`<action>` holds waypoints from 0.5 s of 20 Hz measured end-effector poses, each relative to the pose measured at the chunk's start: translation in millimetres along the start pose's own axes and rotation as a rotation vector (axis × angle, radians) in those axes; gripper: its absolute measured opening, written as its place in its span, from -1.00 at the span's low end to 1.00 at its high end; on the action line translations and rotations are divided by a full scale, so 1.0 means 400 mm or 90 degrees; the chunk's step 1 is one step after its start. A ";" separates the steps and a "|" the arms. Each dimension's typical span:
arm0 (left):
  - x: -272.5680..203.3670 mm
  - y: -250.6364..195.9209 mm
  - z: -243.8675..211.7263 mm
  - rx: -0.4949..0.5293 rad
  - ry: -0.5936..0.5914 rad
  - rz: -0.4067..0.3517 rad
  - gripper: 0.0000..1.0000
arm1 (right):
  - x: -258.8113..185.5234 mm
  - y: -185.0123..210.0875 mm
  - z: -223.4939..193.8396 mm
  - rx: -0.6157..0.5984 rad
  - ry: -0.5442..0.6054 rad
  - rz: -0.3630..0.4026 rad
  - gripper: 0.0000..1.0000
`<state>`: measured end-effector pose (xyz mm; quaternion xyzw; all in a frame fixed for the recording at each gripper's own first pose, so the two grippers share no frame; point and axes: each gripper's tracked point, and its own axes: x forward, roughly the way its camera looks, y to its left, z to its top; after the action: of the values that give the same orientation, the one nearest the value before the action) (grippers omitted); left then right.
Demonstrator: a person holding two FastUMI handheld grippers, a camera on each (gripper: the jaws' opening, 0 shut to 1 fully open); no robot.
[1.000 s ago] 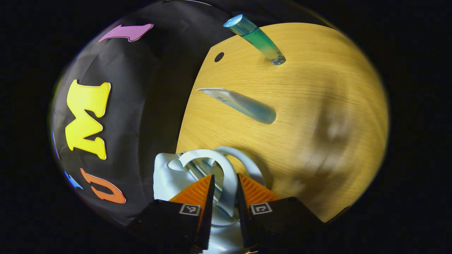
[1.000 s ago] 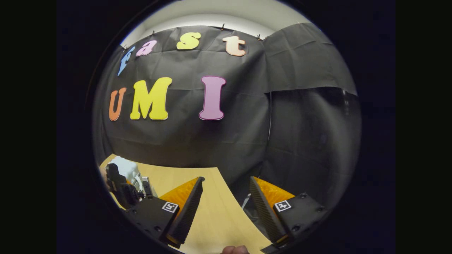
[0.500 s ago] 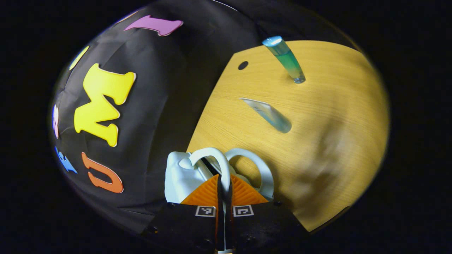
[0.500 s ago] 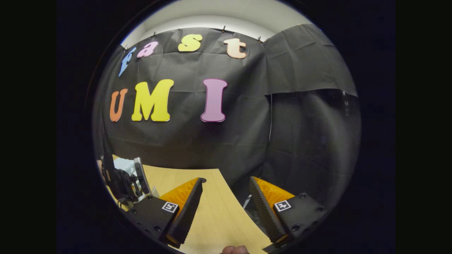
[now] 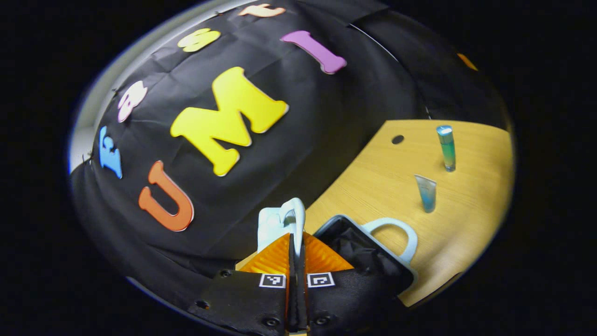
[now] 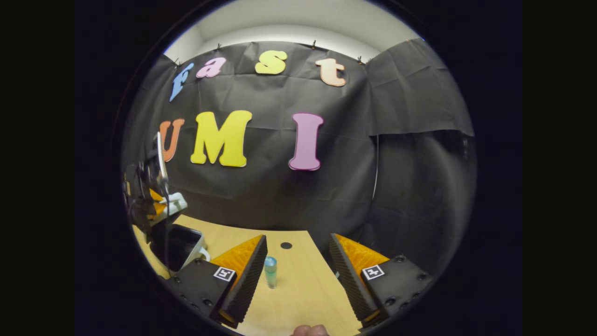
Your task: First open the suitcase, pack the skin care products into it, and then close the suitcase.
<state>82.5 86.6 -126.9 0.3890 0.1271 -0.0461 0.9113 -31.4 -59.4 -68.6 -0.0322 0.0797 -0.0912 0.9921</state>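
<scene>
My left gripper (image 5: pixel 295 239) is shut on the pale handle (image 5: pixel 295 211) of the suitcase lid and holds the lid raised. Below it the suitcase's lower half (image 5: pixel 361 252) lies open with a black lining, its own handle (image 5: pixel 394 229) pointing across the wooden table (image 5: pixel 373 182). A blue-green bottle (image 5: pixel 446 147) stands upright farther off, and a small blue tube (image 5: pixel 426 192) stands nearer. In the right gripper view my right gripper (image 6: pixel 298 268) hangs open over the table with nothing between its fingers. The bottle (image 6: pixel 270 271) stands just past its left finger. The open suitcase (image 6: pixel 179 242) and raised lid (image 6: pixel 161 158) are at the left.
A round cable hole (image 5: pixel 397 139) sits near the table's back edge; the same hole (image 6: pixel 286 245) lies ahead of the right gripper. The black cloth wall runs close behind the table. A fingertip (image 6: pixel 310 330) shows at the bottom edge.
The left gripper closed on the lid handle and swung it upward, opening the suitcase and baring its black lining. The right gripper shifted a little, bringing the bottle into its view.
</scene>
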 end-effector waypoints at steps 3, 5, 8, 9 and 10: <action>-0.048 0.093 -0.025 -0.098 -0.035 0.041 -0.94 | -0.001 0.060 0.019 -0.011 -0.003 0.027 0.60; -0.073 0.145 -0.039 -0.138 -0.056 0.077 -0.94 | 0.001 0.102 0.037 -0.033 -0.008 0.052 0.59; -0.105 0.215 -0.119 -0.189 -0.070 0.118 -0.95 | 0.011 0.129 0.071 -0.038 -0.013 0.066 0.60; -0.115 0.254 -0.151 -0.211 -0.071 0.132 -0.94 | 0.016 0.143 0.077 -0.038 -0.012 0.070 0.60; -0.123 0.292 -0.187 -0.228 -0.074 0.154 -0.95 | 0.018 0.158 0.085 -0.039 -0.012 0.074 0.60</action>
<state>42.0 220.6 -81.9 0.2297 0.0327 0.0643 0.9706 -7.9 3.0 -41.1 -0.0590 0.0747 -0.0308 0.9950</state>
